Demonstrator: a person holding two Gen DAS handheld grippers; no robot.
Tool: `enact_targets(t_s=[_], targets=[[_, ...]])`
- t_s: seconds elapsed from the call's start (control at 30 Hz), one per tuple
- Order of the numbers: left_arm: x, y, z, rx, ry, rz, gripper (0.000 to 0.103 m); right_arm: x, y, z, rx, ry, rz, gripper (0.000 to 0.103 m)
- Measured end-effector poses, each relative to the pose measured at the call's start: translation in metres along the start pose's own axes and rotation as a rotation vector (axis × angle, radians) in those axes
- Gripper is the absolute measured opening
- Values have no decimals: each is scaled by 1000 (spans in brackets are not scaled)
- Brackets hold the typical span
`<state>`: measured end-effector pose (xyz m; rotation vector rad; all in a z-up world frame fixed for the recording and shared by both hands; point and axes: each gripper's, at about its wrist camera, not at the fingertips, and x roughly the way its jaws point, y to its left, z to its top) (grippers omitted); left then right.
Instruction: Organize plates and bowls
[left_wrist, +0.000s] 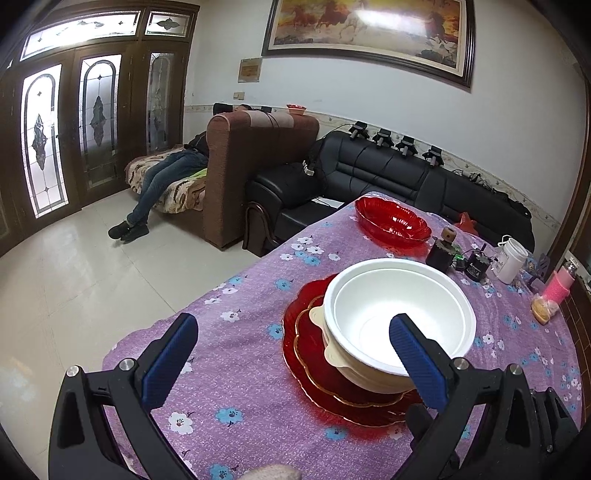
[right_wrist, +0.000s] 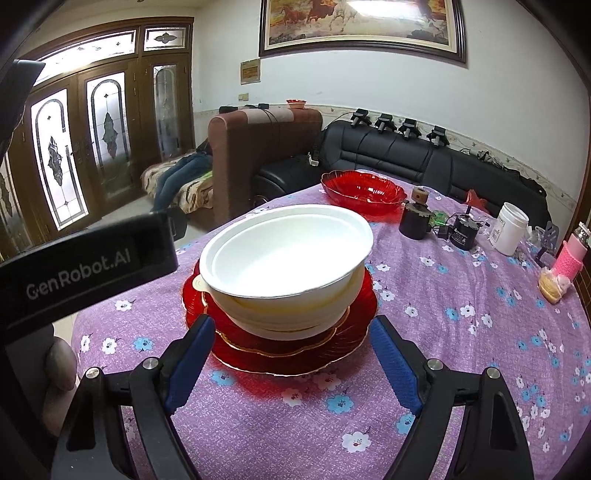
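1. On the purple flowered tablecloth (right_wrist: 461, 354), white bowls (right_wrist: 288, 258) are sitting nested on a stack of red plates (right_wrist: 280, 350), just ahead of both grippers.
2. Left gripper (left_wrist: 293, 356) is hanging with jaws spread wide and holding nothing, the stack at its two o'clock.
3. Right gripper (right_wrist: 291, 363) is likewise gaping and empty, the stack at twelve o'clock between its blue pads (right_wrist: 393, 365).
4. One red bowl (right_wrist: 364, 190) is lying apart at the far end, about one o'clock; it is probably what is left to gather.
5. Best approach, I judge: taking it by the rim, lifting level, avoiding the small motors (right_wrist: 415, 219) and white jar (right_wrist: 511, 229) beside it.
6. Beyond the table, a black sofa (right_wrist: 406, 155), brown armchair (right_wrist: 240, 162) and glazed doors (right_wrist: 85, 147) are showing.
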<state>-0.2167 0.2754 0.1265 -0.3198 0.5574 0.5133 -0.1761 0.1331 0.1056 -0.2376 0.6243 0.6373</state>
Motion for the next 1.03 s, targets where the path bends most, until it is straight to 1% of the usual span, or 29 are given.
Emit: enact_targets(t_s=[0.23, 0.77, 0.9, 1.03], targets=[[4, 0, -2, 6, 16, -3, 103, 2, -1, 0, 2, 3, -1, 89], [1, -1, -3, 17, 5, 14, 103, 3, 2, 1, -4, 9, 9, 89], [-5, -4, -1, 30, -15, 42, 103, -1, 1, 0, 0, -2, 14, 89], [-6, -9, 2, 35, -6, 66, 103, -8, -7, -1, 21, -14, 20, 89]])
